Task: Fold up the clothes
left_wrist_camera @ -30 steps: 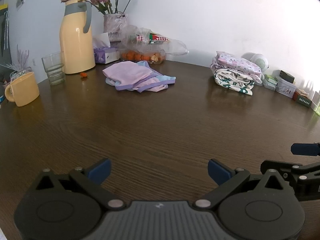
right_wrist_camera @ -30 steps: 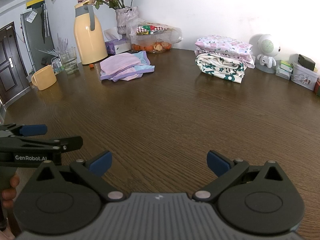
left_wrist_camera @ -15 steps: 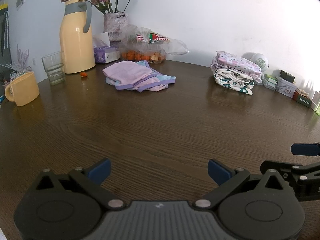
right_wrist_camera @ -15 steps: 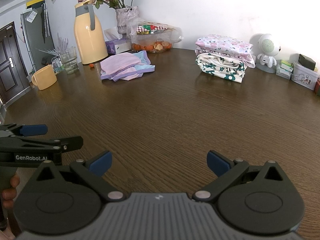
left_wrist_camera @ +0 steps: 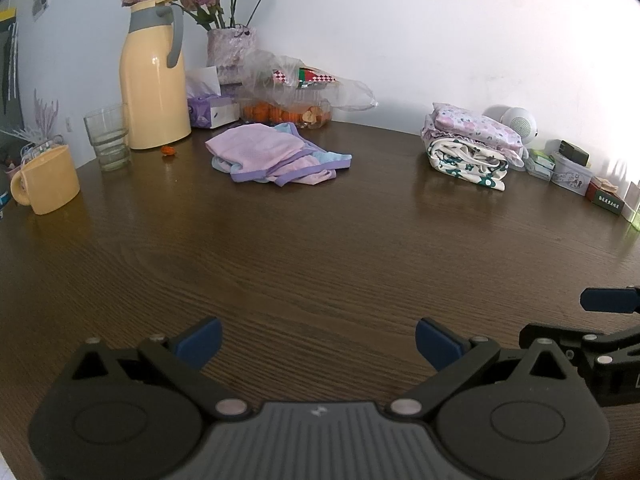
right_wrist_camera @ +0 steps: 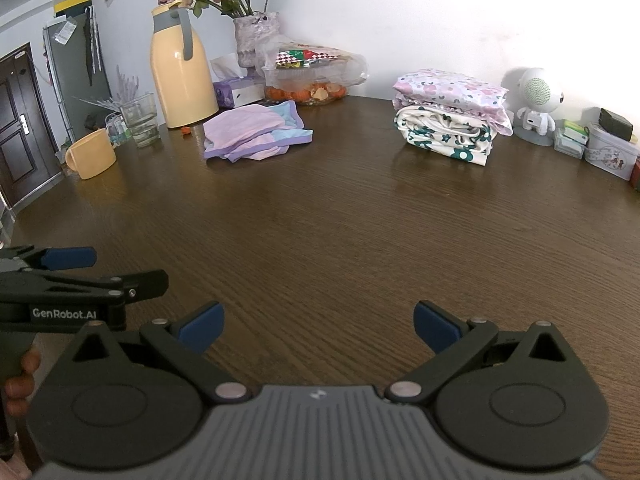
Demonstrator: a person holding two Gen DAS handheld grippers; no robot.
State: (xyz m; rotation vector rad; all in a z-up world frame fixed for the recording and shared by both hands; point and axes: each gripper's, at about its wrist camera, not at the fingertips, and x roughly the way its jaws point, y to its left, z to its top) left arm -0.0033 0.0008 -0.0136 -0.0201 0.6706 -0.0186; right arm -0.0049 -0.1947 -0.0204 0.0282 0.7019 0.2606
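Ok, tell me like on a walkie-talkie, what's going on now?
Left gripper open, right gripper open, both empty. Purple clothes crumpled near the yellow jug, untouched. Folded stack off right. Nothing in the way.

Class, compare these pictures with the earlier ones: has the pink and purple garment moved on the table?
No. The pink and purple garment lies in the same spot beside the yellow jug.

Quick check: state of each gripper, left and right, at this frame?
Left gripper: open, holding nothing, above the table.
Right gripper: open, holding nothing.
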